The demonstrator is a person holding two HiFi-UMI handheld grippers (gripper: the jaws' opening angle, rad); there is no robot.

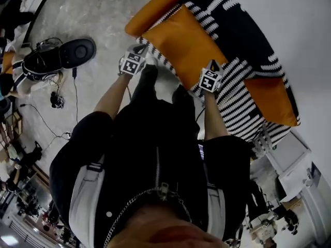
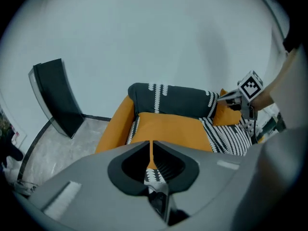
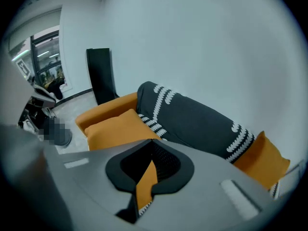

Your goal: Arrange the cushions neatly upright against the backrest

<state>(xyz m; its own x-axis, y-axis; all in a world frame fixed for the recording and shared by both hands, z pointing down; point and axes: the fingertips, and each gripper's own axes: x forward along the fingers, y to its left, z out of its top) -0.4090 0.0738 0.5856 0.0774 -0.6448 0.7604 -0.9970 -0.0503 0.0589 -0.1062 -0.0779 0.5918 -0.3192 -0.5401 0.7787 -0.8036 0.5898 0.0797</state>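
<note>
An orange cushion point(image 1: 183, 45) point(image 2: 168, 131) point(image 3: 115, 126) lies flat on the striped sofa seat point(image 1: 243, 112), in front of the black backrest point(image 1: 232, 19) point(image 2: 173, 100) point(image 3: 192, 117). My left gripper point(image 1: 150, 56) point(image 2: 151, 148) is at the cushion's near left corner, jaws closed, with a sliver of orange fabric between them. At the near right corner my right gripper point(image 1: 212, 68) point(image 3: 153, 163) is shut, with a strip of orange fabric in its jaws. A second orange cushion point(image 1: 271, 99) point(image 3: 262, 160) leans at the sofa's right end.
The orange armrest point(image 1: 155, 6) bounds the sofa's left end. A black round device point(image 1: 77, 50) and cables lie on the floor to the left. A black panel point(image 2: 55, 95) leans against the wall. White furniture point(image 1: 295, 159) stands by the sofa's right end.
</note>
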